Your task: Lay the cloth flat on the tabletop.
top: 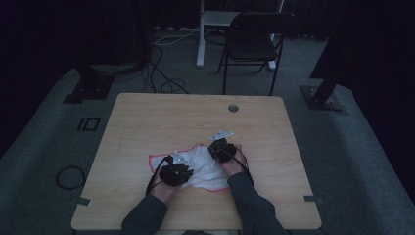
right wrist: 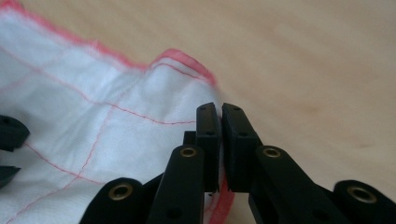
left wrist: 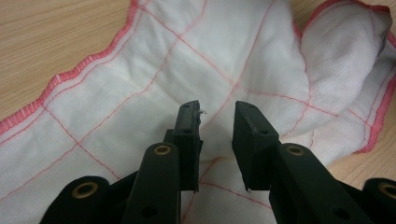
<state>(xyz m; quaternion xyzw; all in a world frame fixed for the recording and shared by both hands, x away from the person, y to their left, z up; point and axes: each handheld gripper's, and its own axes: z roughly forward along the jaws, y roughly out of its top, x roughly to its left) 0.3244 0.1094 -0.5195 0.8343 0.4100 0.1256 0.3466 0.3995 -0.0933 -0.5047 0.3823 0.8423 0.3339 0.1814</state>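
- High view: light wooden square table [top: 147, 117], white cloth with red stitched hem and thin red grid lines [top: 205, 169] lying crumpled on near-centre part of tabletop, just ahead of both hands.
- Around: small round grey grommet [top: 233, 107] in tabletop toward far edge, well apart from cloth; black folding chair [top: 252, 41] on grey carpet beyond table; white desk leg [top: 200, 34] beside chair; black cables [top: 164, 78] trailing on floor, one coiled loop [top: 70, 176] left of table.
- Nothing between grippers and cloth; rest of tabletop bare wood.
- Left gripper [top: 175, 172] over near-left part of cloth, hiding cloth beneath; right gripper [top: 222, 149] at cloth's right end.
- Left gripper view: left gripper [left wrist: 217, 122] with jaws spread, clear gap between, hovering low over a raised fold of cloth [left wrist: 140, 93]; contact with fabric hard to tell.
- Right gripper view: right gripper [right wrist: 220, 122] with jaws pressed nearly together, pinching red hem at cloth [right wrist: 93, 116] corner, wood grain past it.
- Cloth long axis roughly left-right across table in high view, slightly slanted; left corner flat and pointing left, right part bunched and folded over.
- Dark sleeves [top: 254, 205] entering from bottom edge.
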